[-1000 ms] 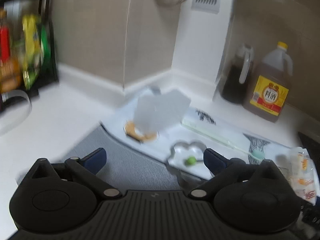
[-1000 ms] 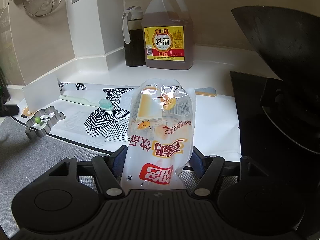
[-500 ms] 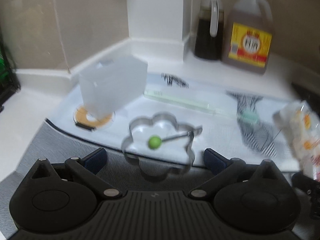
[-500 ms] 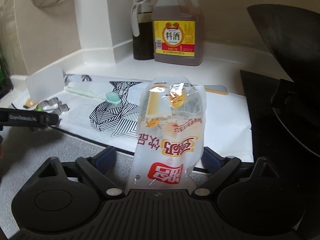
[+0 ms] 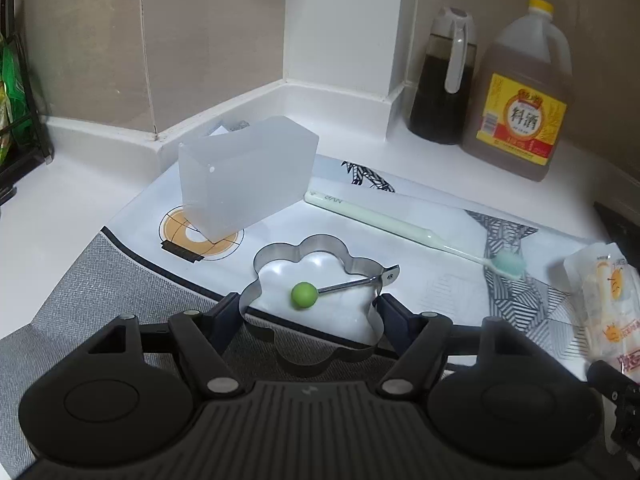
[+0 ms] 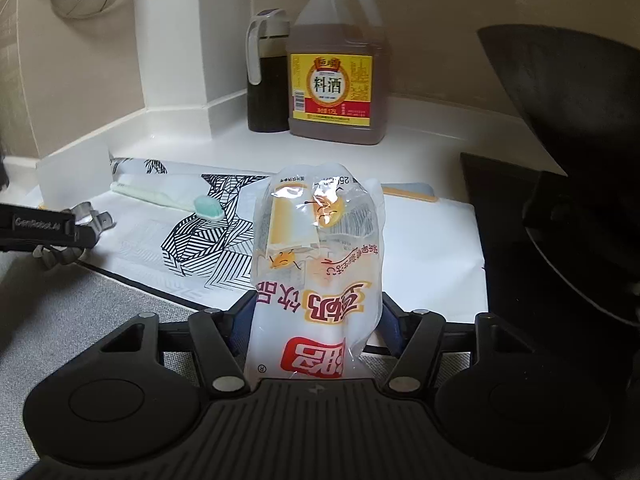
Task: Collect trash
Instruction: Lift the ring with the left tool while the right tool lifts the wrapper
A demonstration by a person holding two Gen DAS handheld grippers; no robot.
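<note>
Left gripper [image 5: 310,312]: jaws closing around flower-shaped metal ring [image 5: 316,280] at mat edge [image 5: 132,248]; pads beside ring walls, contact unclear. Squeeze gently on opposite lobes, keep green knob [image 5: 303,295] clear, lift straight.

Right gripper [image 6: 316,320]: jaws closing on snack wrapper [image 6: 316,264], upright between pads. Pinch low, avoid slip.

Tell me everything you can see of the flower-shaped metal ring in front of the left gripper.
The metal ring is a shiny flower-shaped band, open top and bottom, apparently steel. A thin wire arm runs from a tab on its right rim inward to a green ball. It lies flat, straddling the edge of the printed sheet and the grey mat. The left gripper is closing around it, fingers at or very near its sides; contact is unclear.
</note>
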